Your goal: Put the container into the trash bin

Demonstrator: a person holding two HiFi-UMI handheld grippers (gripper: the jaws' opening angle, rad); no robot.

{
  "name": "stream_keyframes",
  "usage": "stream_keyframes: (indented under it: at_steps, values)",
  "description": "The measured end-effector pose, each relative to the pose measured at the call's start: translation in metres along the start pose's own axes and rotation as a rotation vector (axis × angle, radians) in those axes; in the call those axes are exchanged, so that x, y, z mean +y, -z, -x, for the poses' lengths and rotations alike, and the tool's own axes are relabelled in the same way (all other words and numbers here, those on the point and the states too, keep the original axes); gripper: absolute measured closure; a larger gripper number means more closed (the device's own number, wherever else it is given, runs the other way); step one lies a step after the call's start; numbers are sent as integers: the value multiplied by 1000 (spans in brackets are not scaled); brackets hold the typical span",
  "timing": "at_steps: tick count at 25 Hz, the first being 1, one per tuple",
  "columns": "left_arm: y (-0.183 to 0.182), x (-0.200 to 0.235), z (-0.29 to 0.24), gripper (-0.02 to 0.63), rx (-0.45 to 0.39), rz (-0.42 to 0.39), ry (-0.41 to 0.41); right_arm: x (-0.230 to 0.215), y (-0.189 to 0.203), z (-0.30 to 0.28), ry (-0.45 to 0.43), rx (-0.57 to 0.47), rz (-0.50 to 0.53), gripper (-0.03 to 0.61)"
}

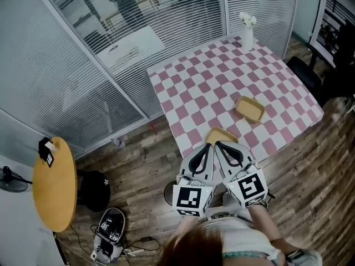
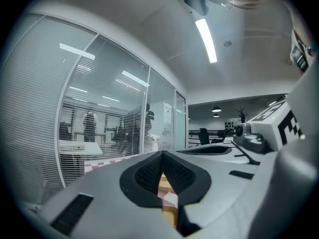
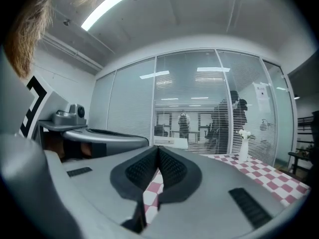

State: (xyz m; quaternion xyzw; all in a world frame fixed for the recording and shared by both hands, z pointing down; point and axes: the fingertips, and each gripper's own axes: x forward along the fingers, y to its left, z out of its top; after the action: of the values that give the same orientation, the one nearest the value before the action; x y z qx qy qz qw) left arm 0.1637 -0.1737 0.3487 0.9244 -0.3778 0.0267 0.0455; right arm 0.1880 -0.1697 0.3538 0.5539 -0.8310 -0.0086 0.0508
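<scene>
Two shallow tan containers lie on the pink-and-white checked table. One container sits toward the right side. The other container lies at the near edge, just beyond the tips of both grippers. My left gripper and right gripper are held side by side, level, pointing at the table. Both are shut with nothing between the jaws. In the left gripper view, the shut left gripper shows a strip of tan container through the slit below its tips. In the right gripper view, the shut right gripper shows only checked cloth.
A white vase stands at the table's far corner. A glass wall with blinds runs along the left and back. A round yellow side table and a dark chair flank the table. A round dark rim shows under my left gripper.
</scene>
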Motion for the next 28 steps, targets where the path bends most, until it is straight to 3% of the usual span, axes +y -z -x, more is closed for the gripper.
stream_keyframes:
  at_steps: [7, 16, 28]
  values:
    - [1, 5, -25, 609, 9, 4, -92, -27, 5, -16, -83, 0, -1, 585]
    - [14, 9, -31, 609, 27, 32, -200, -30, 29, -34, -202, 56, 38, 584]
    - [38, 31, -21, 609, 92, 54, -306, -32, 94, -63, -255, 219, 22, 584]
